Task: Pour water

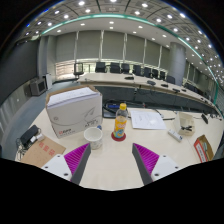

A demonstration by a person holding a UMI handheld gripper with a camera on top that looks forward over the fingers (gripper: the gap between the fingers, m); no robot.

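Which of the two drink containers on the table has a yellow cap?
The bottle, standing upright beyond the open gripper, right of the white cup. The cup is open-topped, shorter, and sits nearer the fingers, beside the white box.

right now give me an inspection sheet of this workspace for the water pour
surface: pale table, mostly bare just ahead of the fingers
job's things: bottle with yellow drink and orange cap, upright beyond the fingers; white paper cup to its left, apart from it
clutter: white cardboard box behind the cup; sheet of paper; brown package
grippers: gripper open, holding nothing, purple pads showing
cables: nothing seen
surroundings: conference room, long desks, black chairs, ceiling lights
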